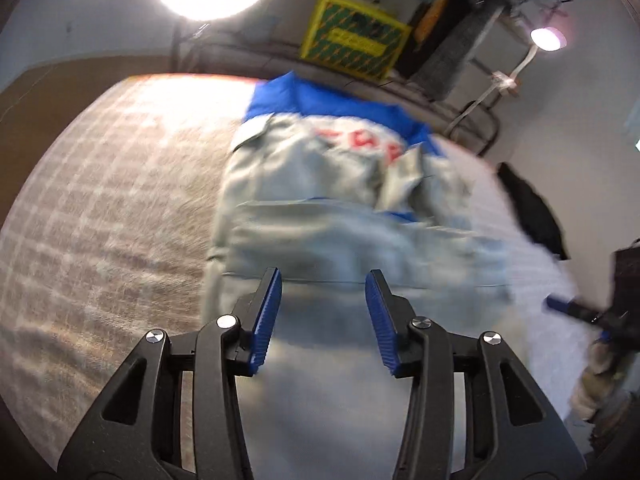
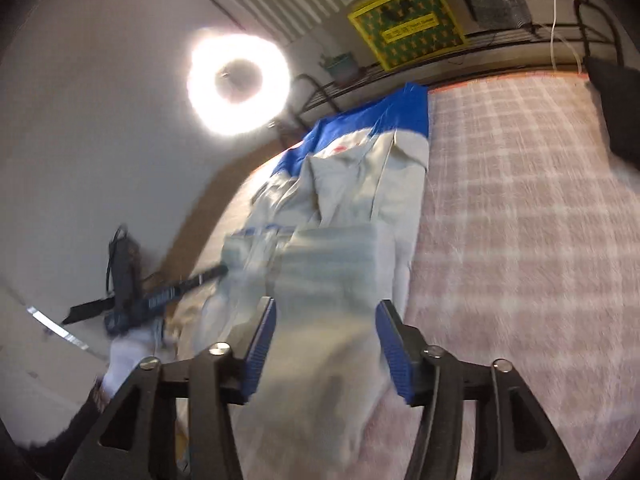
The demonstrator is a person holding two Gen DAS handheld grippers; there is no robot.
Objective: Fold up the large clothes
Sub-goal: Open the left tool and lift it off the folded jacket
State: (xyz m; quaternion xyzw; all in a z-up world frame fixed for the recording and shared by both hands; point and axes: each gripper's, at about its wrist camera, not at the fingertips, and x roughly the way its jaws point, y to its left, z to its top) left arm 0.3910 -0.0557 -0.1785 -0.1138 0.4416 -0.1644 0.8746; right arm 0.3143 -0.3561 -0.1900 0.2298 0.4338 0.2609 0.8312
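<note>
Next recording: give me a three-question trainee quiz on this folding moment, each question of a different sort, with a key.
1. True or false: the left gripper has its jaws clamped on the grey-and-blue jacket.
2. Which colour is the lettering on the jacket? A) red B) green C) black
3. Fill in: the jacket lies on a ____-patterned blanket.

Key: 1 false, both the left gripper and the right gripper stand open above the cloth; 2 A; 3 checked.
</note>
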